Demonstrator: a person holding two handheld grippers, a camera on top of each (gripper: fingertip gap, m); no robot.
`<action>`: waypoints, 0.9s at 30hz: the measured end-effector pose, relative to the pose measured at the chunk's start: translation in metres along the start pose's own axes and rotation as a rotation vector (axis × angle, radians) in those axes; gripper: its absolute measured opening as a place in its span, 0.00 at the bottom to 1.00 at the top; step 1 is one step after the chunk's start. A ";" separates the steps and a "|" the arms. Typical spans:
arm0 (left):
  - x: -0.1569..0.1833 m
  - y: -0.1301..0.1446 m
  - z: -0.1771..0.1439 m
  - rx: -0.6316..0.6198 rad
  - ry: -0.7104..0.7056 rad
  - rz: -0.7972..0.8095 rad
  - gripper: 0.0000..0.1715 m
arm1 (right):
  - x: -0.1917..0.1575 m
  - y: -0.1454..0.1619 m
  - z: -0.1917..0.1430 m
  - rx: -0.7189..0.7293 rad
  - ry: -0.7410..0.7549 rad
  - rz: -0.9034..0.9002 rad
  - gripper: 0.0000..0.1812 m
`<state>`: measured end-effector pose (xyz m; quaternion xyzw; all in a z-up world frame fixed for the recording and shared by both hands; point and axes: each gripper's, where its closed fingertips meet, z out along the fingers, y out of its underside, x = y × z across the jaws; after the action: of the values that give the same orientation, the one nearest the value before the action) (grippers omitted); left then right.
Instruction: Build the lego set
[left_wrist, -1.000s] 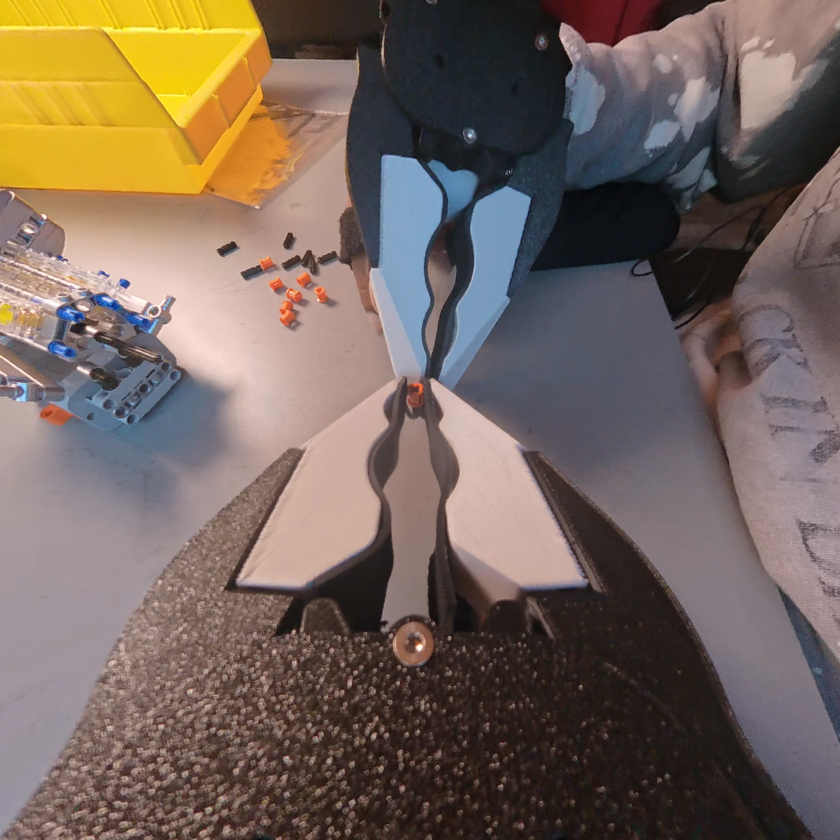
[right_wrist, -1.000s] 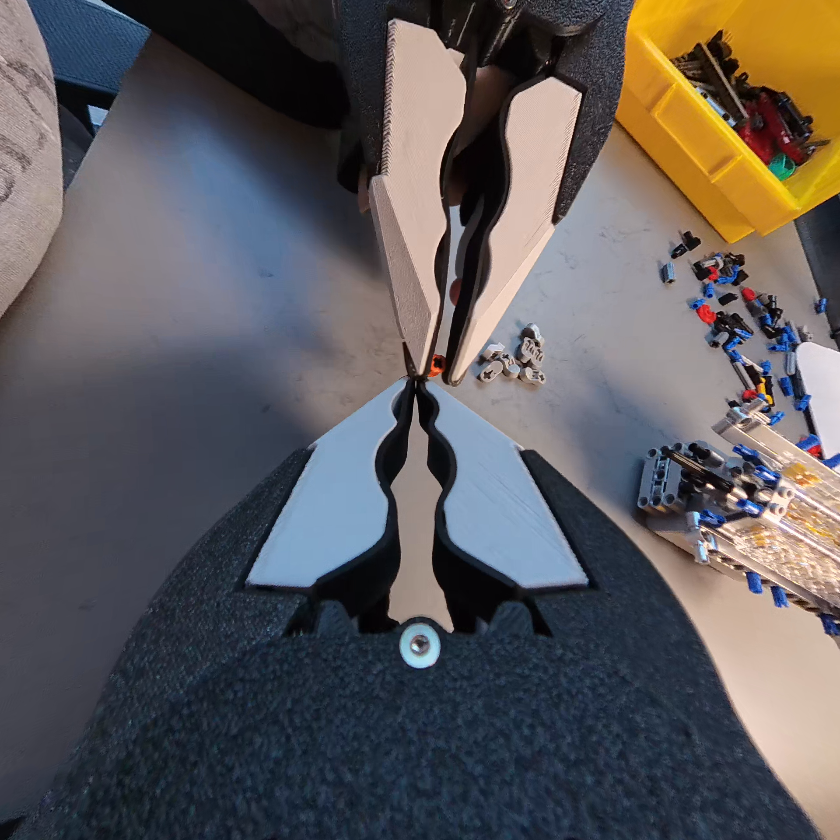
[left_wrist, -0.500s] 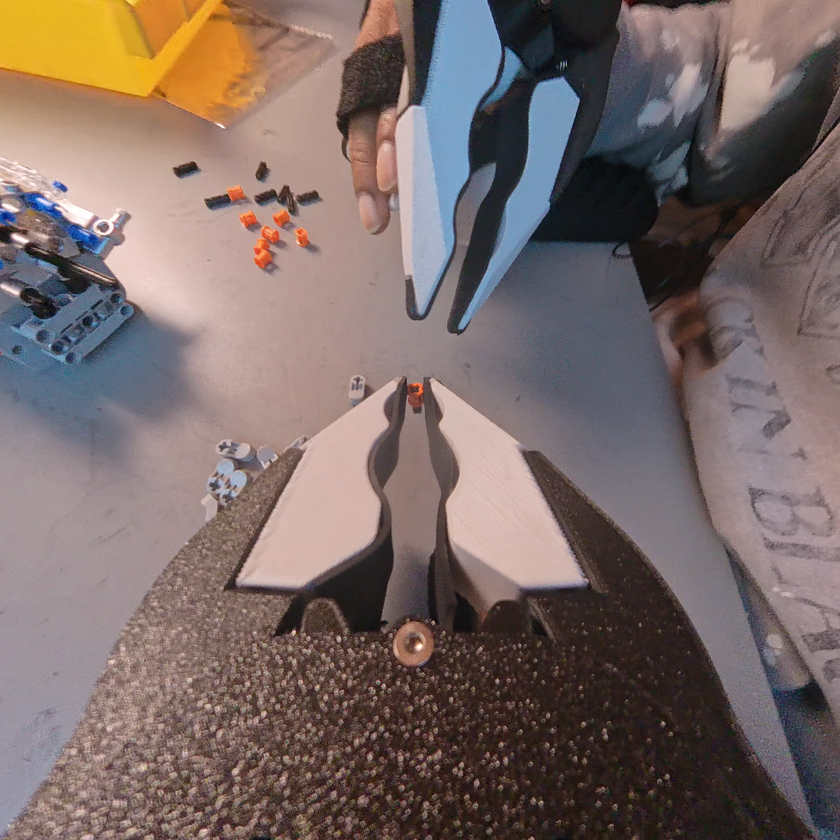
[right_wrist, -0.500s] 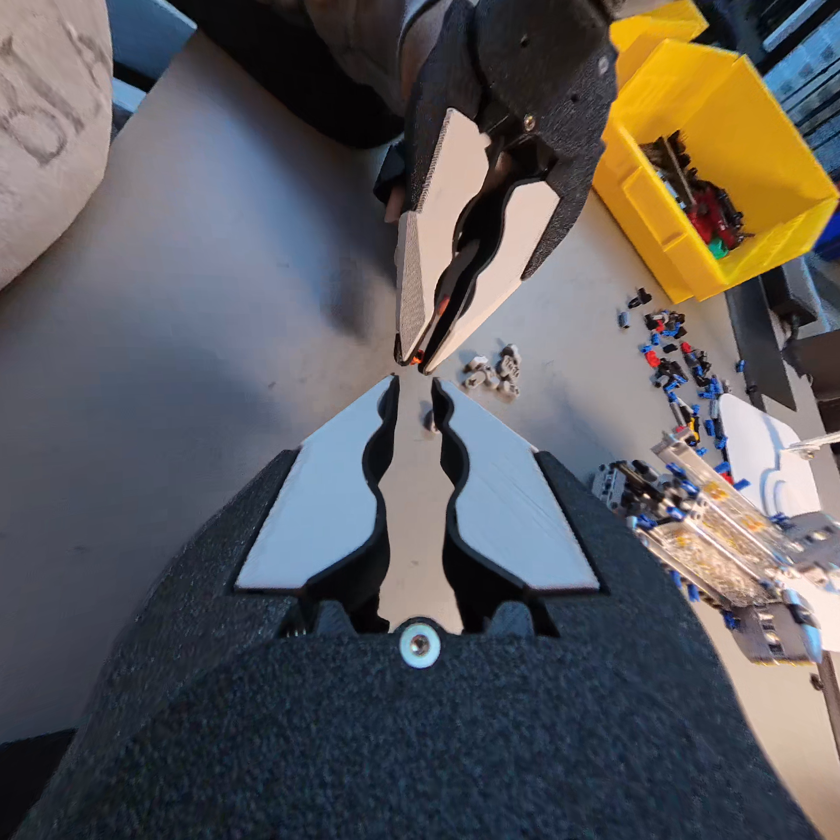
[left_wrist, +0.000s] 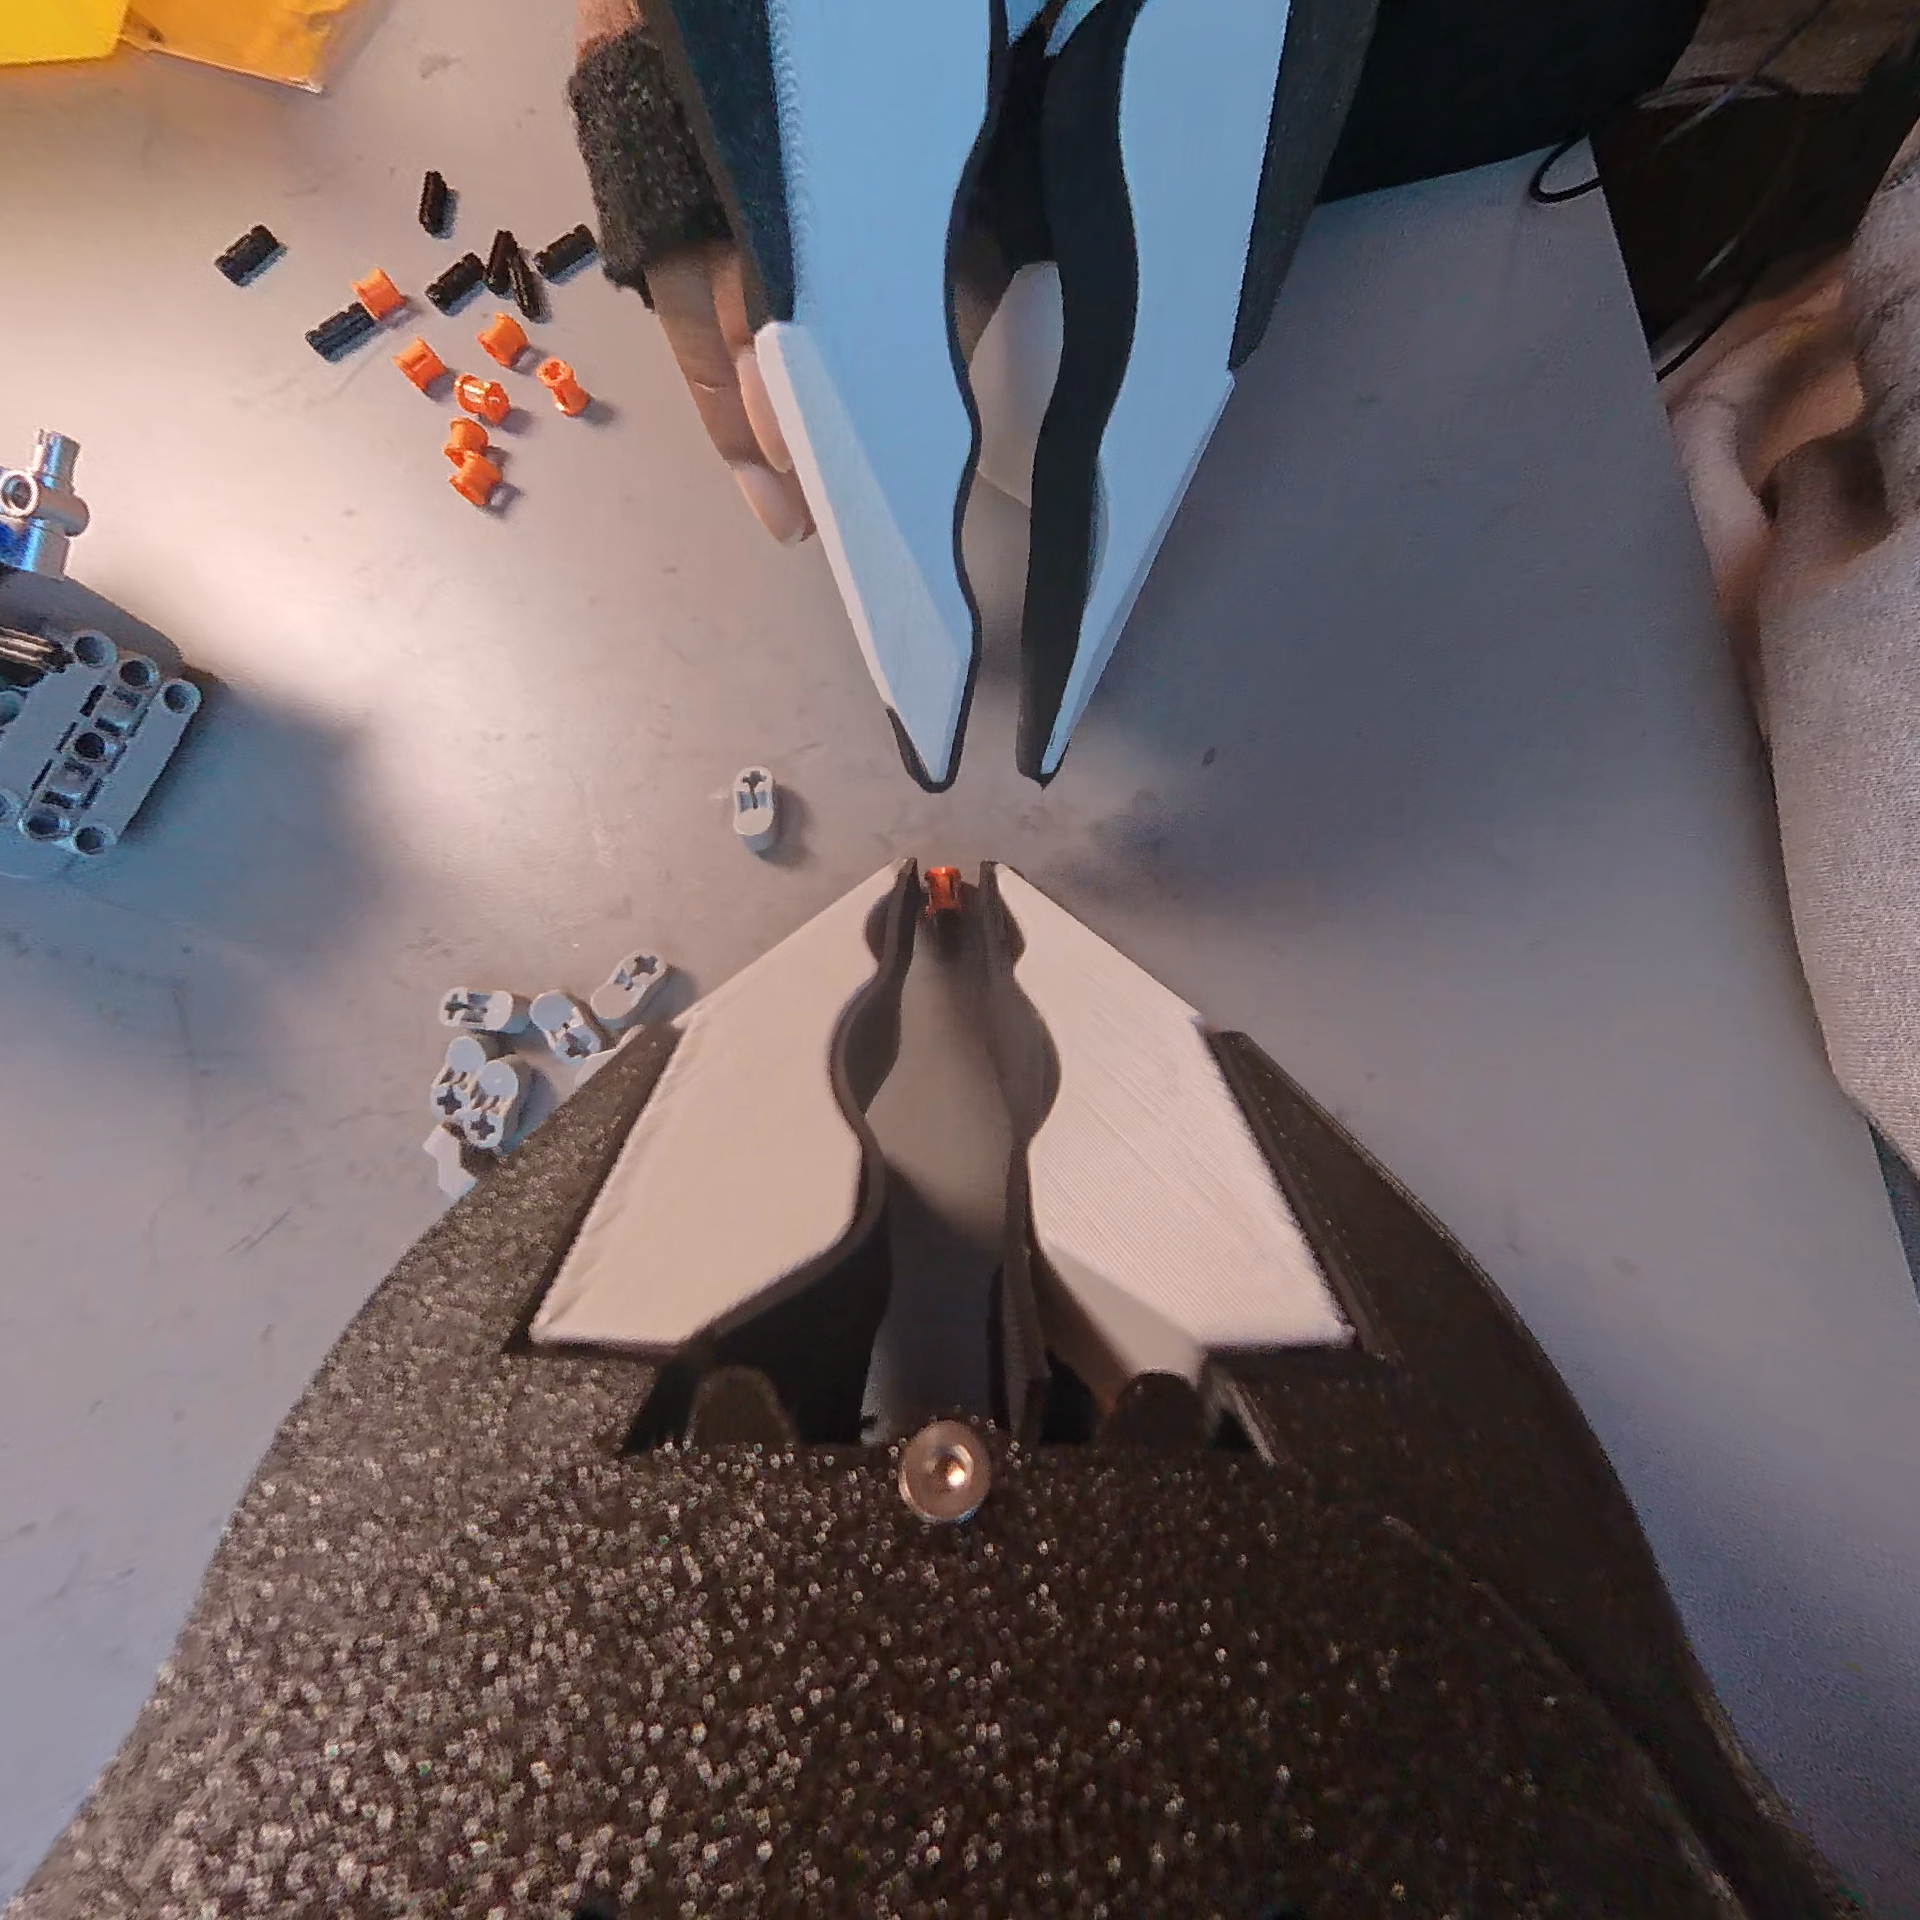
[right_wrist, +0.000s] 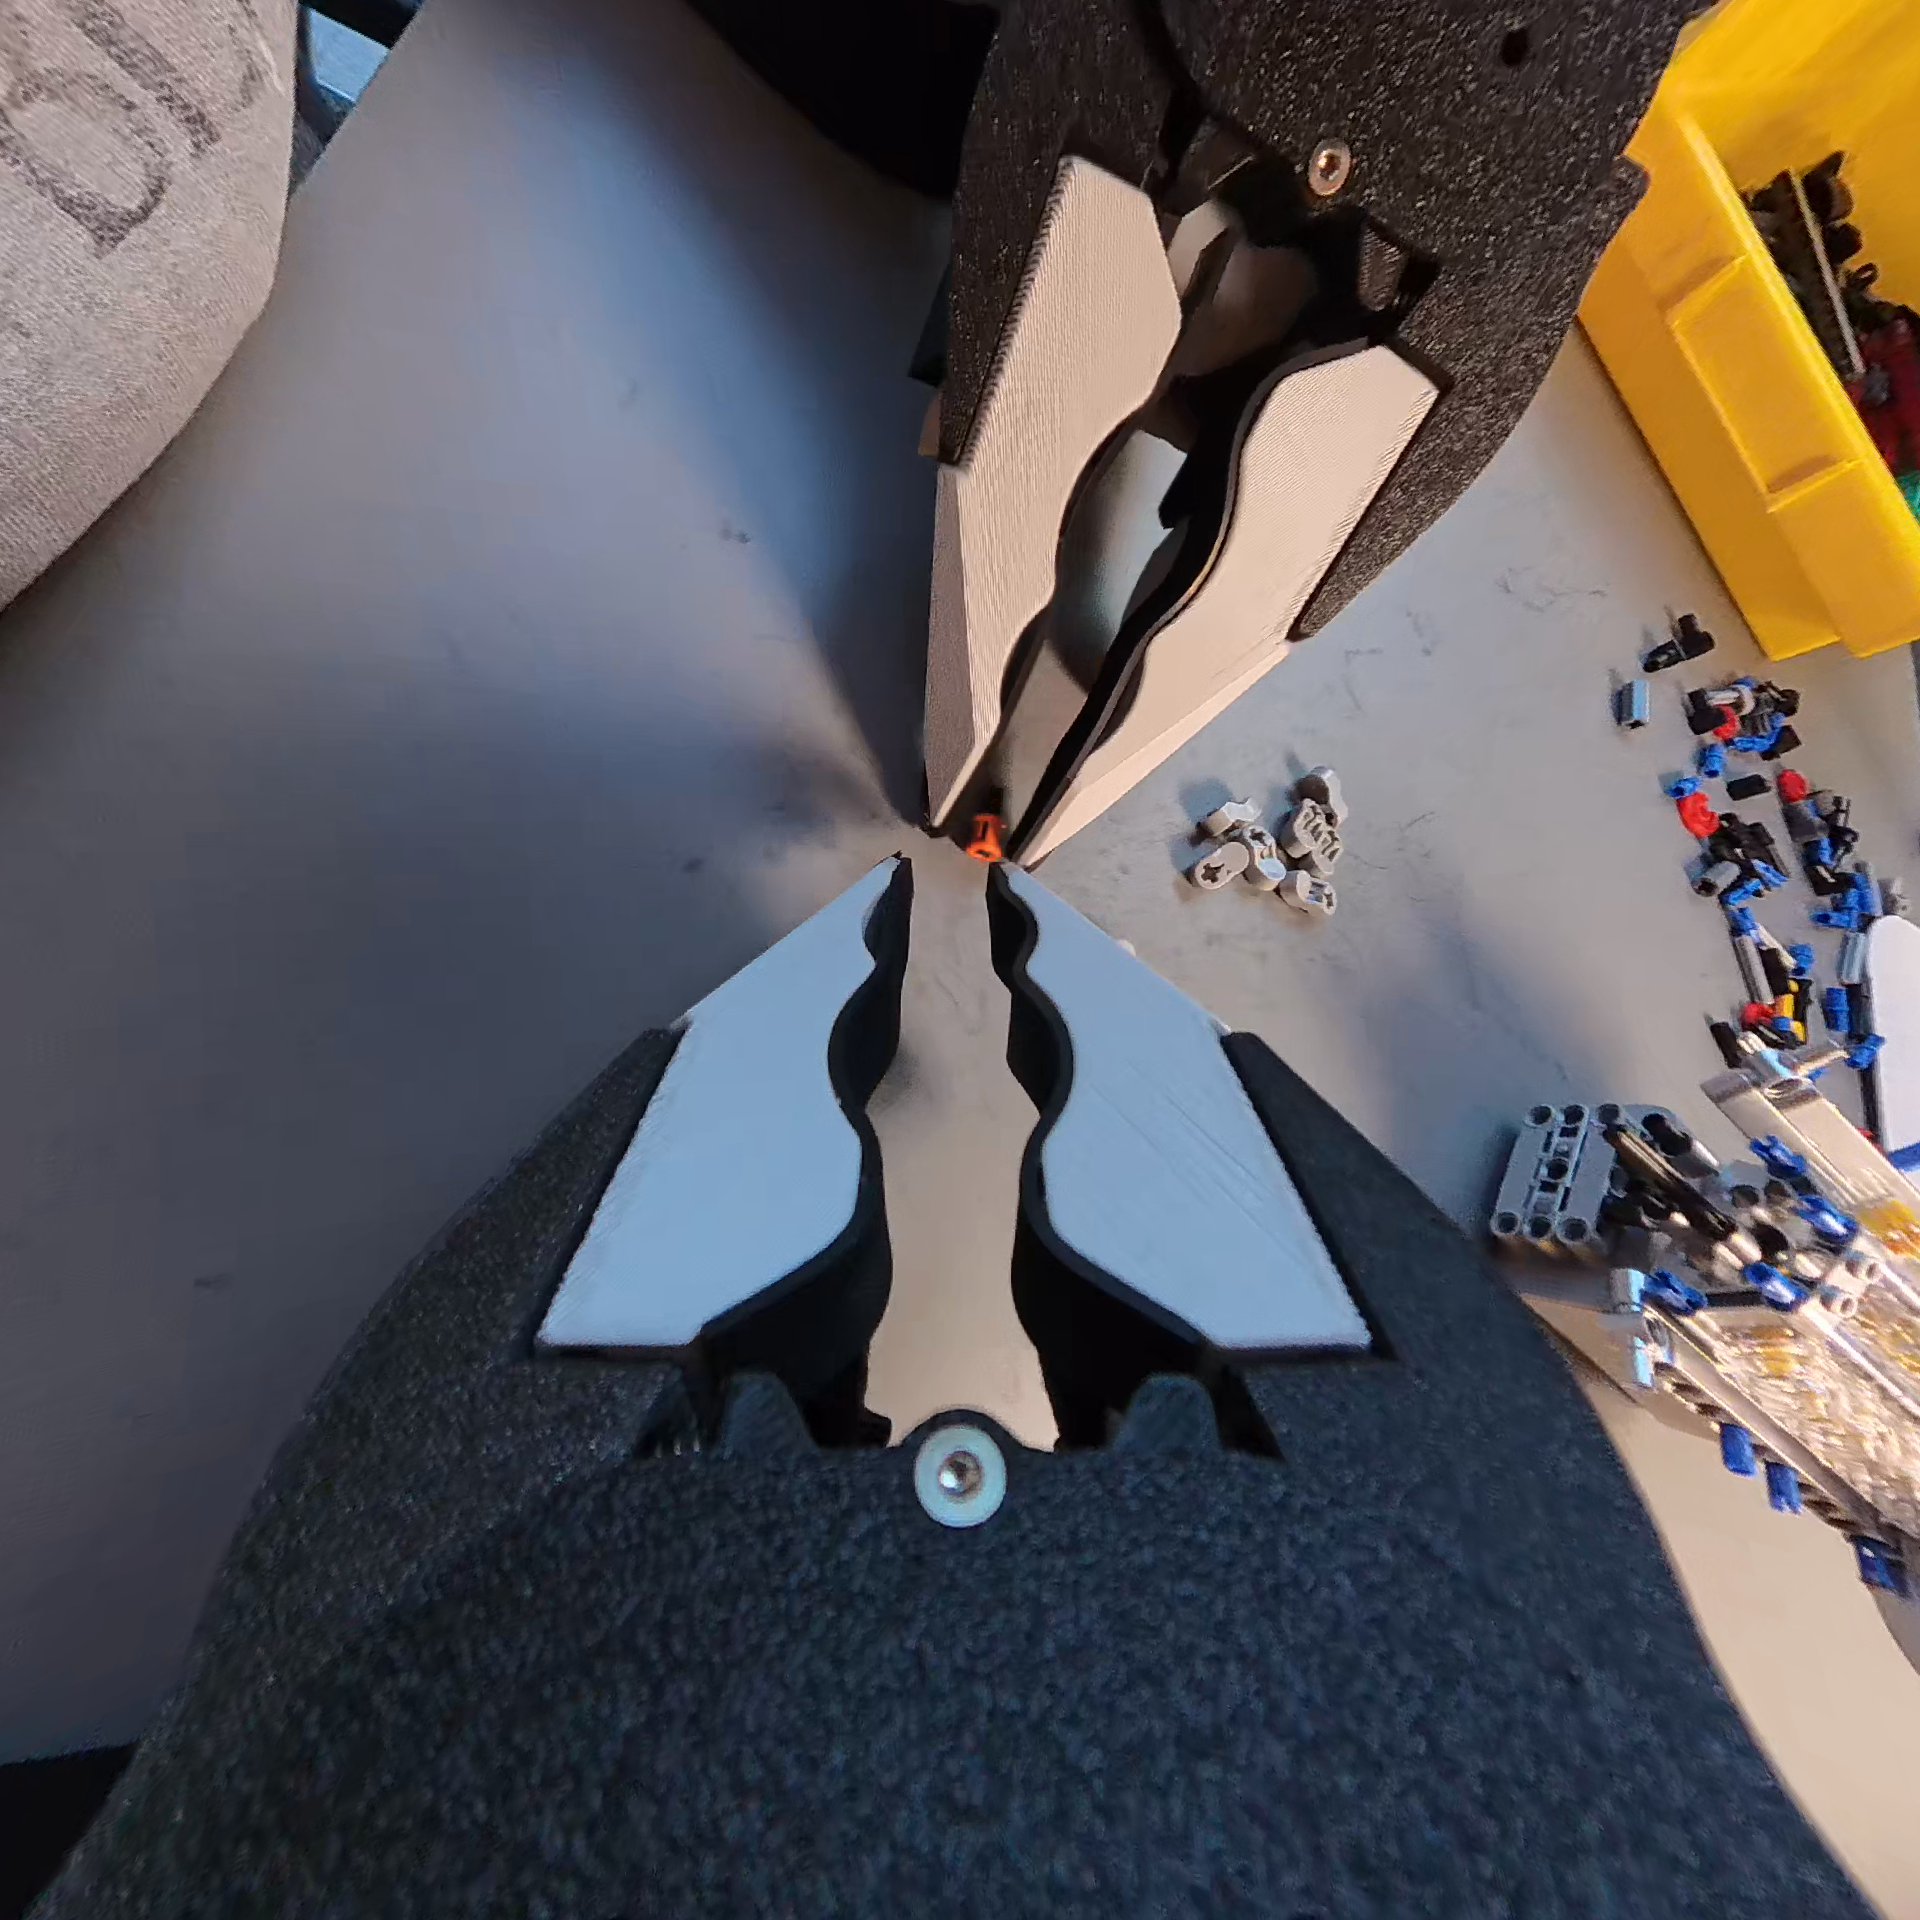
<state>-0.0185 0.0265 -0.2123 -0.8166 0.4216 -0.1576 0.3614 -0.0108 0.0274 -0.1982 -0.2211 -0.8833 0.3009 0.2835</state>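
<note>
The left tongs (left_wrist: 948, 864) clench a small orange bush (left_wrist: 943, 891) at their tips, as they did a second ago. The right tongs (right_wrist: 943, 860), then closed tip to tip against the left pair, now stand released with nothing between them, just apart from the bush. Both pairs hang over the grey bench (left_wrist: 1351, 727). A loose grey connector (left_wrist: 756, 802) lies just left of the tips, and a grey cluster (left_wrist: 520, 1049) is partly hidden by the left tongs' body. Orange and black bits (left_wrist: 457, 312) lie toward the far left. The yellow bin (right_wrist: 1766, 364) and the grey-and-blue model (right_wrist: 1714, 1247) are cut off at the frame edge.
</note>
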 end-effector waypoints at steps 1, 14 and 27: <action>0.000 0.001 -0.001 -0.003 0.001 0.002 0.07 | 0.000 0.000 0.000 0.003 -0.002 0.014 0.07; 0.000 0.007 -0.006 -0.080 -0.038 0.022 0.01 | 0.003 0.005 0.007 -0.015 -0.023 0.105 0.07; -0.012 -0.042 -0.036 0.324 0.042 -0.143 0.01 | 0.032 -0.028 -0.029 0.248 0.088 0.187 0.08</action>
<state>-0.0219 0.0358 -0.1564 -0.7723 0.3388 -0.2656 0.4672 -0.0226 0.0367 -0.1486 -0.2788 -0.8017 0.4227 0.3176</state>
